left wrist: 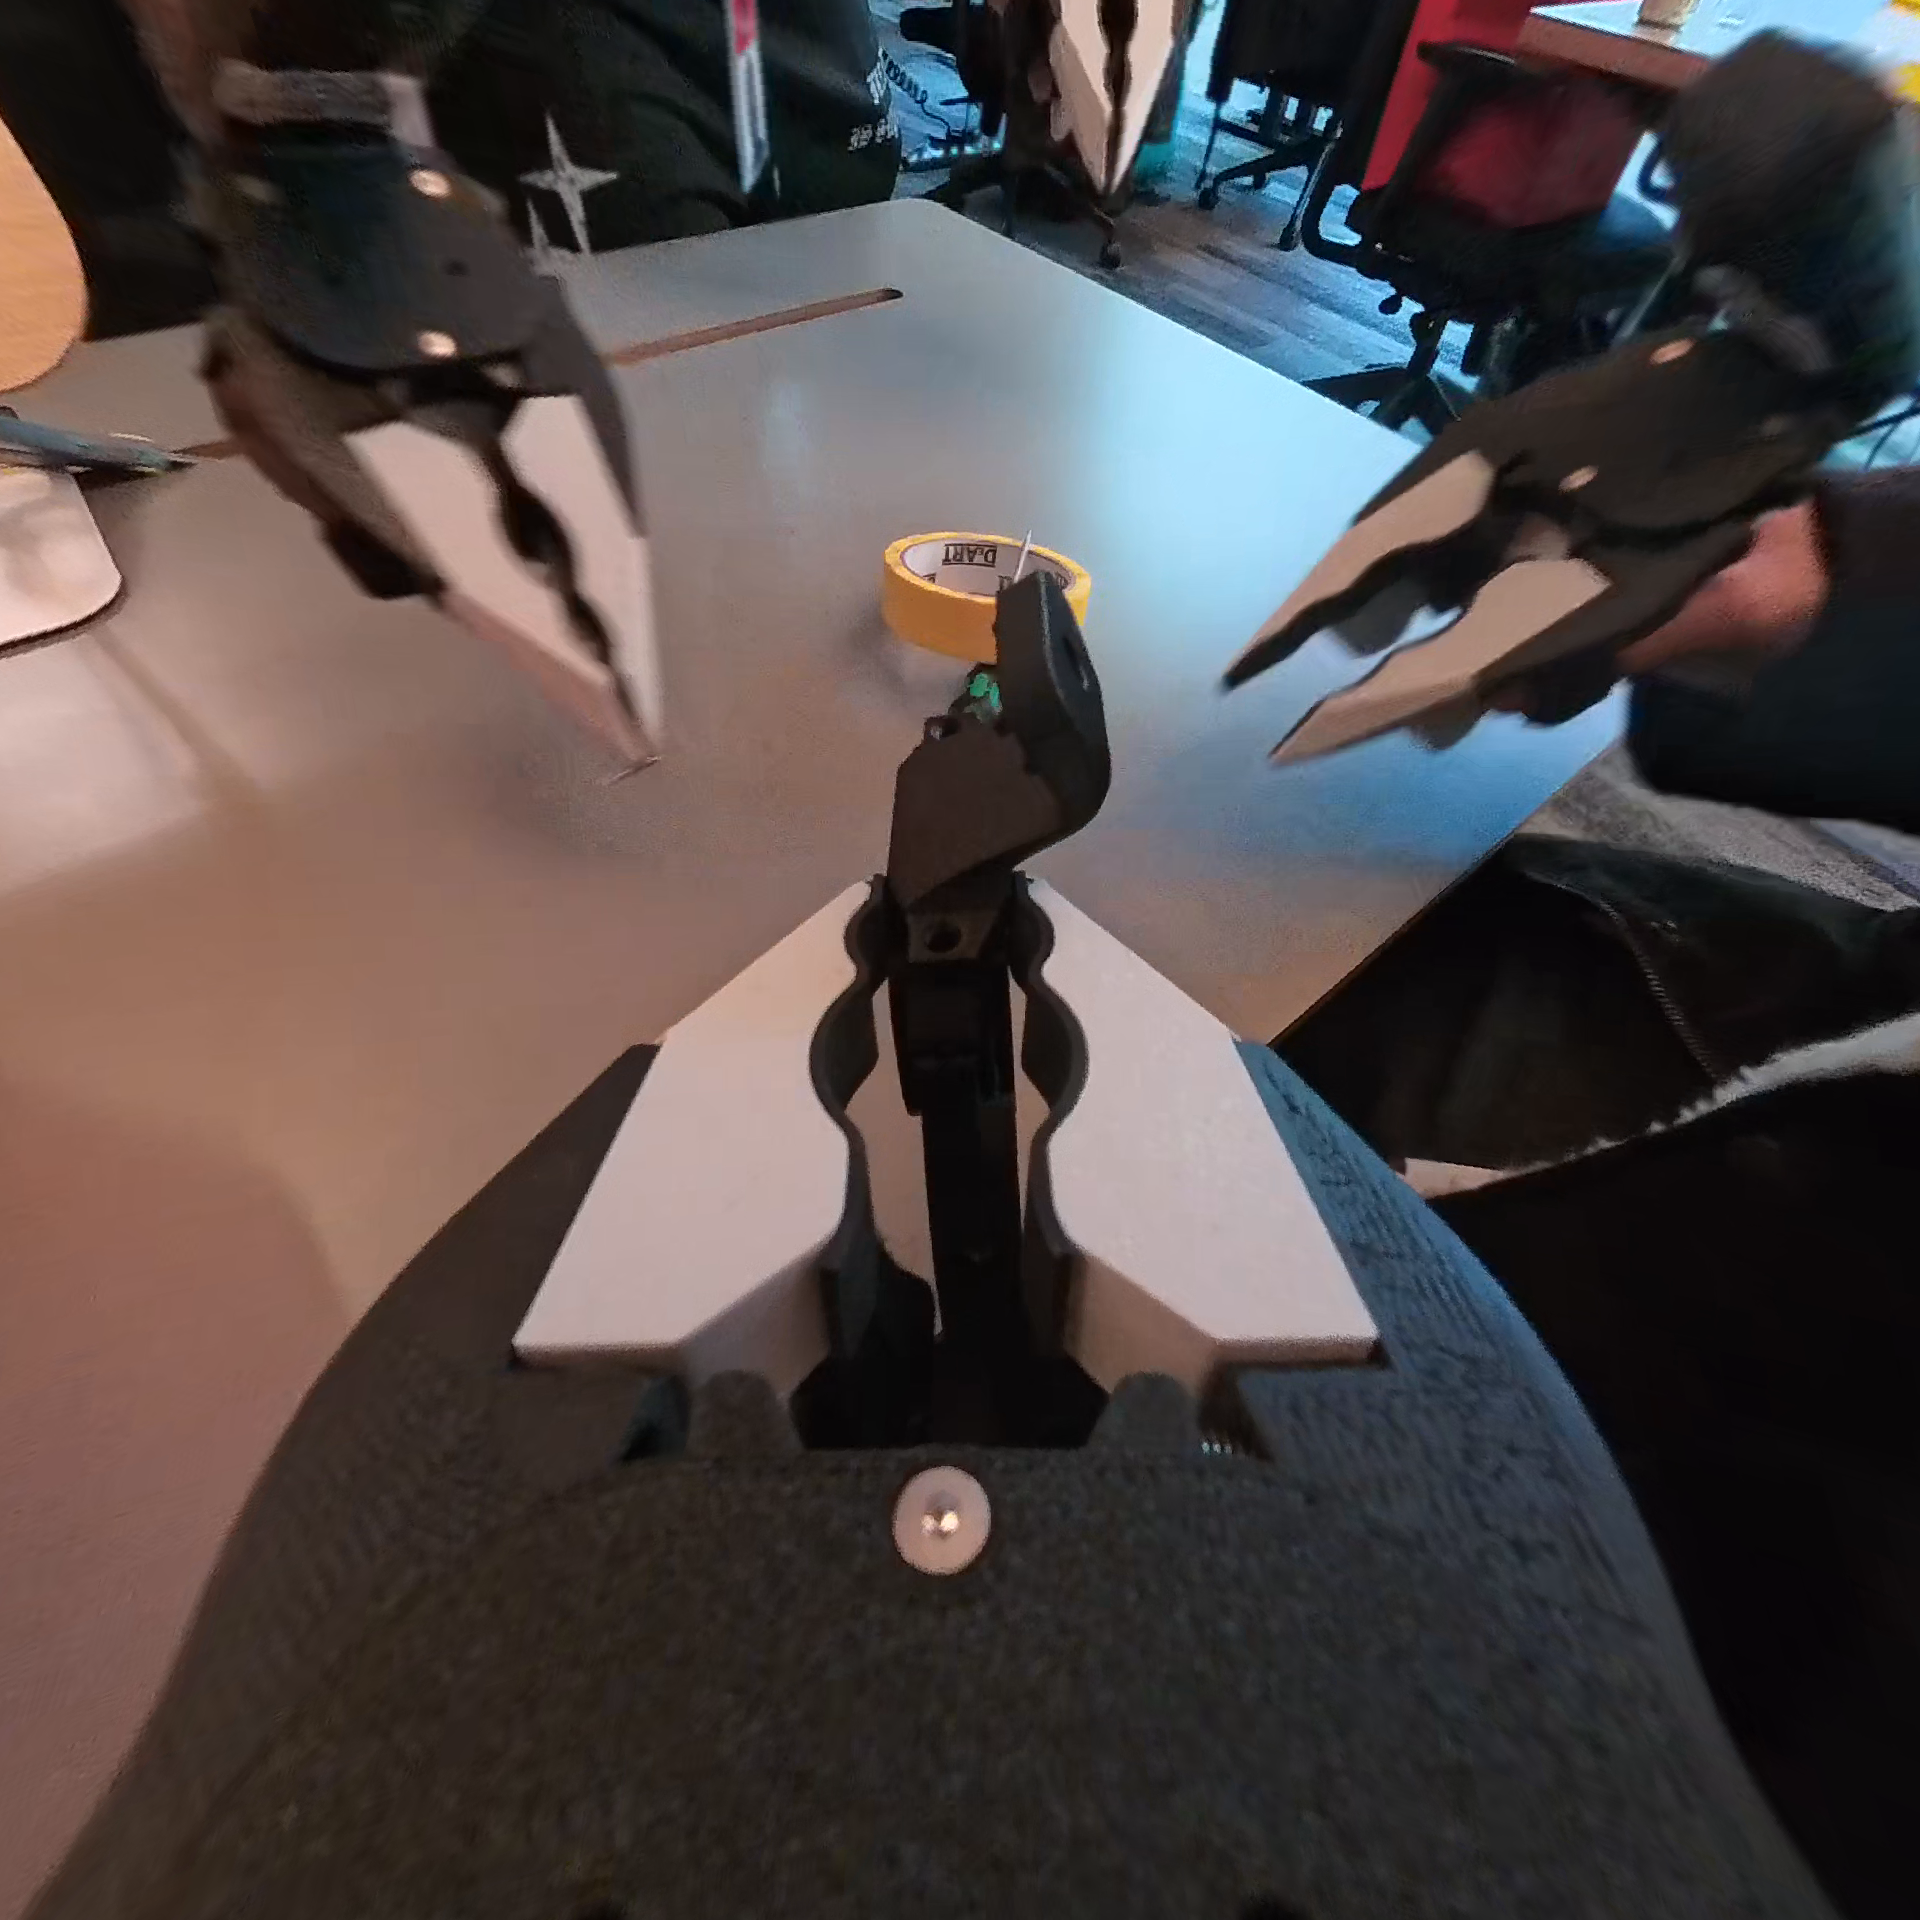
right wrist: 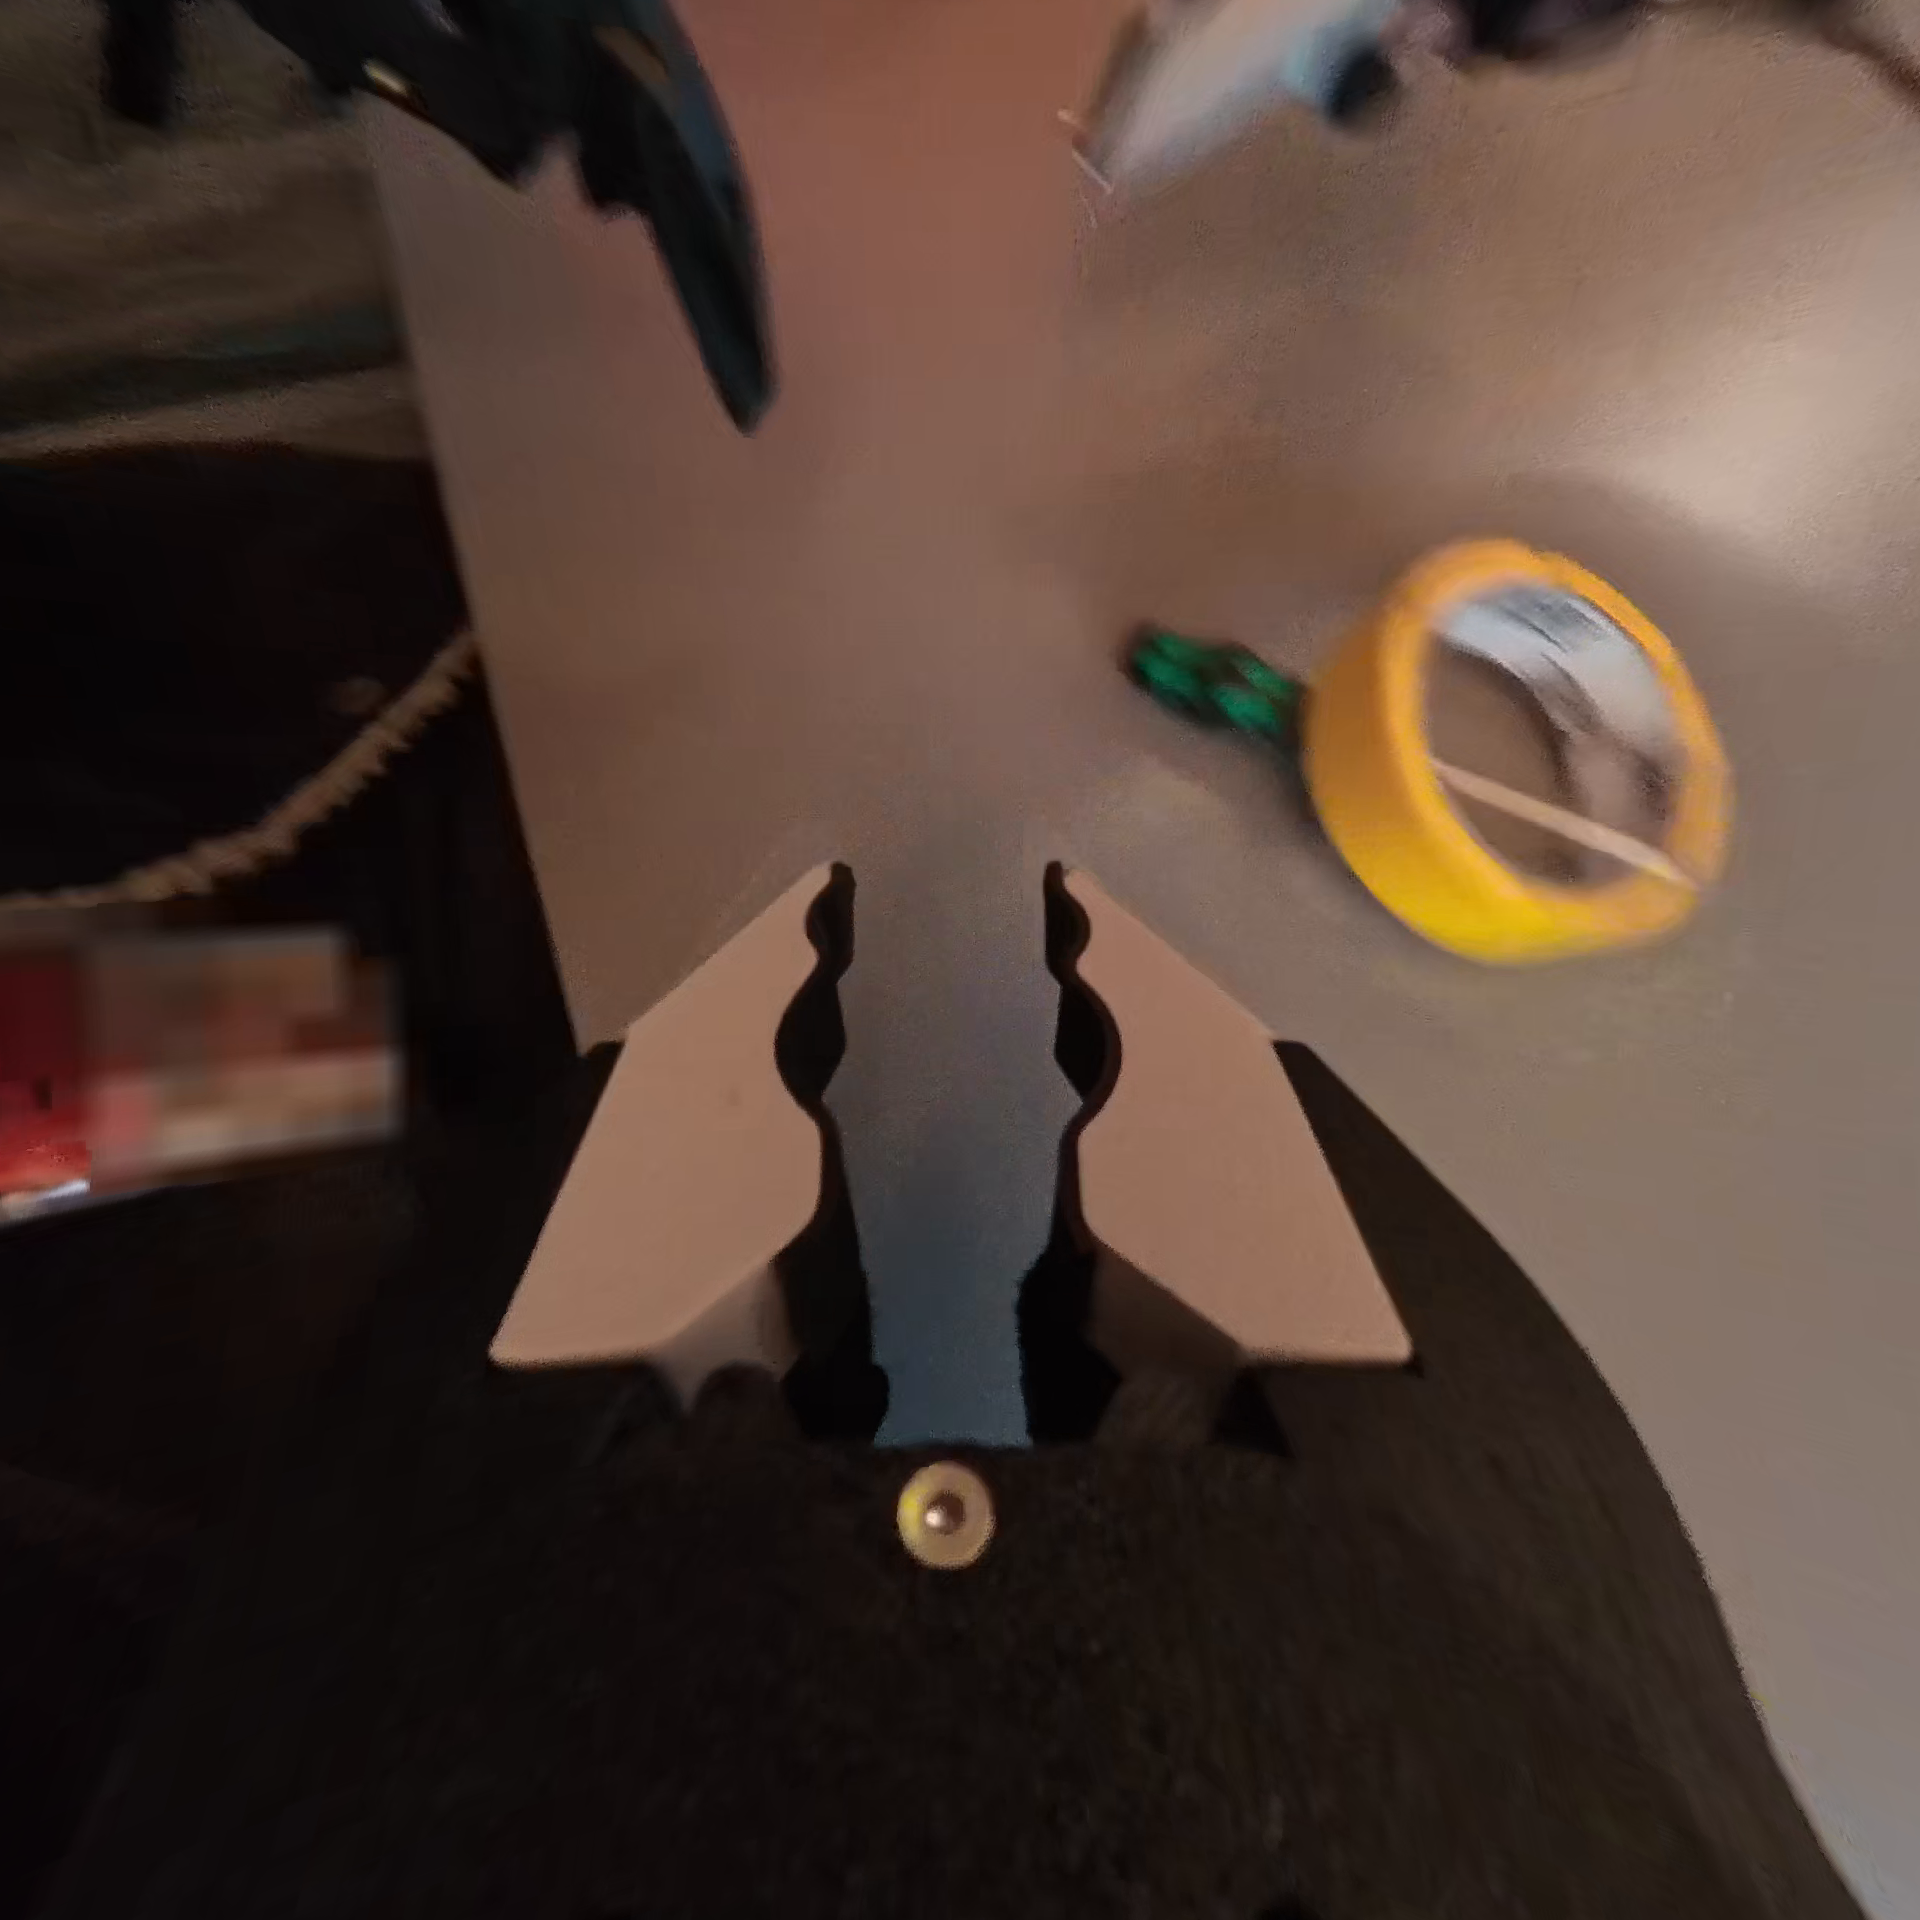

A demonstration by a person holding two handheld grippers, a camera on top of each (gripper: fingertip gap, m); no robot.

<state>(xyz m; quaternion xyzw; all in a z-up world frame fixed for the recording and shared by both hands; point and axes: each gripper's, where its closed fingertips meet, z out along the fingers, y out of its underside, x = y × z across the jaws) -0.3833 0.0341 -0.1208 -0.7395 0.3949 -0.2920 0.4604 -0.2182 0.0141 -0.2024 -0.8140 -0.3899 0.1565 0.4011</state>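
The left gripper is clamped on a black plastic part, an angular piece whose long stem runs back between the two fingers and whose curved, hooked head rises above the fingertips. It is held above a grey table. Just beyond the head of the part a roll of yellow tape lies flat on the table, with a thin pale stick standing out of its core. A small green and black thing shows right beside the tape, mostly hidden behind the held part.

Two other grippers appear in the left wrist view. One comes down from the upper left with its fingertips drawn together at the table surface. The other, at the right, is held by a hand and has its fingers spread.

The right gripper has its fingers apart and nothing between them; it hangs over the same table near its edge. The yellow tape lies ahead and to its right (the stick crossing its hole), and the green and black thing seems to touch the roll's near side, though blur makes that uncertain. A dark gripper finger points down at the upper left.
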